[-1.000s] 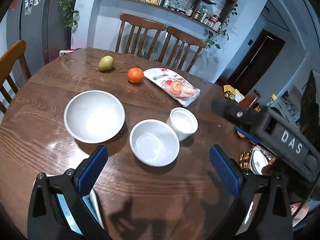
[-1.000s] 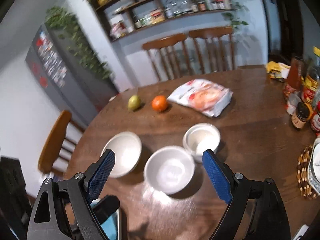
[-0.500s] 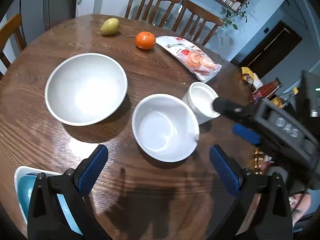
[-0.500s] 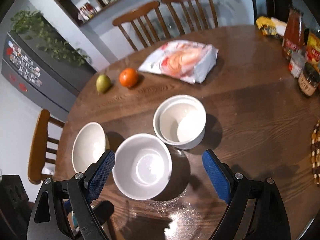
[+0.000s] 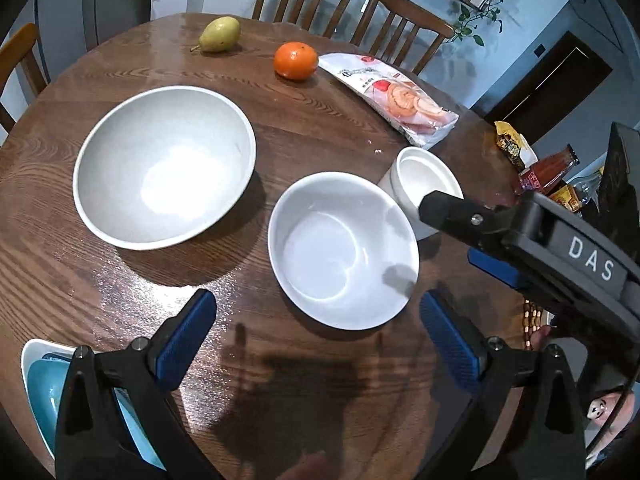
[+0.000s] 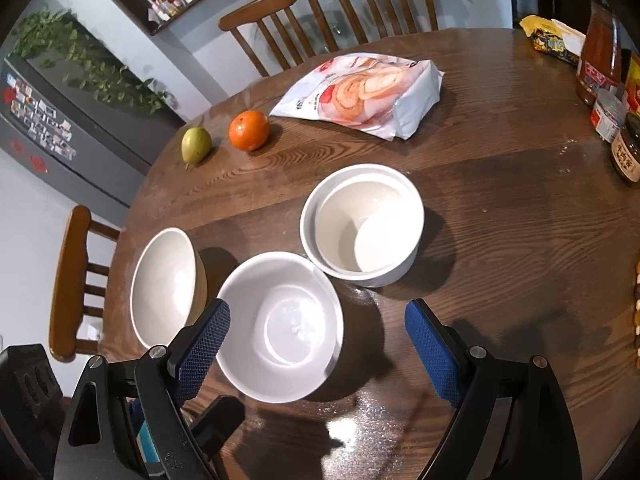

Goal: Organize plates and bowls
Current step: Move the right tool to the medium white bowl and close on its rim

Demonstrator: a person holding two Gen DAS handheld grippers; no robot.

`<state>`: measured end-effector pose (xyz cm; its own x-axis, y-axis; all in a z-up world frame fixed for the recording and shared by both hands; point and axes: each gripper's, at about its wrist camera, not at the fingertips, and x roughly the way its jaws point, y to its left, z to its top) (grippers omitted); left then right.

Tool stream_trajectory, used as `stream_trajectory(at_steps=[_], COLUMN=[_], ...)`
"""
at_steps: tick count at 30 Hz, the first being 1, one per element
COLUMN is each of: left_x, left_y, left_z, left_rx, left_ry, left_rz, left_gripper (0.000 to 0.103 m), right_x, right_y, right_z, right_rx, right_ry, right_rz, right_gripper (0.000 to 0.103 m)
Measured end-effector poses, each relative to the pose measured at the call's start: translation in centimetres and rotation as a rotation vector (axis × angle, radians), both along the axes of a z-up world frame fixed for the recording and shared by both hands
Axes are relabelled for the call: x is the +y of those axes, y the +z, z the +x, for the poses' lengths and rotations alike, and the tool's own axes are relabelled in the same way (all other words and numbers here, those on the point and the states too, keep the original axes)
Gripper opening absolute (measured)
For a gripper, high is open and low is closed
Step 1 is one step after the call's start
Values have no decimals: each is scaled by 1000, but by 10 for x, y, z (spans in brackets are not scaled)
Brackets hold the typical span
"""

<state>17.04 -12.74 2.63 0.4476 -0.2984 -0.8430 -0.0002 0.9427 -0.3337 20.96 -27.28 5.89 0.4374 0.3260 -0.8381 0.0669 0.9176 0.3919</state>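
Note:
Three white bowls stand on the round wooden table (image 5: 320,120): a large one (image 5: 164,164) at the left, a medium one (image 5: 342,250) in the middle and a small straight-walled one (image 5: 424,184) behind it to the right. My left gripper (image 5: 318,316) is open, tilted down over the medium bowl's near rim, holding nothing. My right gripper (image 6: 318,316) is open and empty too, above the medium bowl (image 6: 280,326), with the small bowl (image 6: 362,224) ahead and the large bowl (image 6: 166,286) to its left. A white dish (image 5: 30,360) holding a teal one lies at the near left edge.
A pear (image 5: 219,34), an orange (image 5: 295,61) and a snack bag (image 5: 396,98) lie toward the far side. Sauce bottles and jars (image 6: 600,60) crowd the right edge beside a beaded mat (image 5: 532,320). Wooden chairs (image 6: 280,20) ring the table.
Both grippers have sunk toward the table and tipped further down, so the bowls fill more of each view. Both pairs of jaws stayed wide open. The bowls have not moved.

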Motion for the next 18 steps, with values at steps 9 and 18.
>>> stream_trajectory(at_steps=[9, 18], left_x=[1, 2], left_y=[-9, -17], left_z=[4, 9], left_rx=[44, 87], left_ry=[1, -5], left_rz=[-10, -14], left_gripper=[101, 100], right_x=[5, 9], right_y=[-7, -14], right_z=[4, 8], right_rx=[29, 56], right_ry=[16, 24], right_rz=[6, 7], right_gripper=[90, 90])
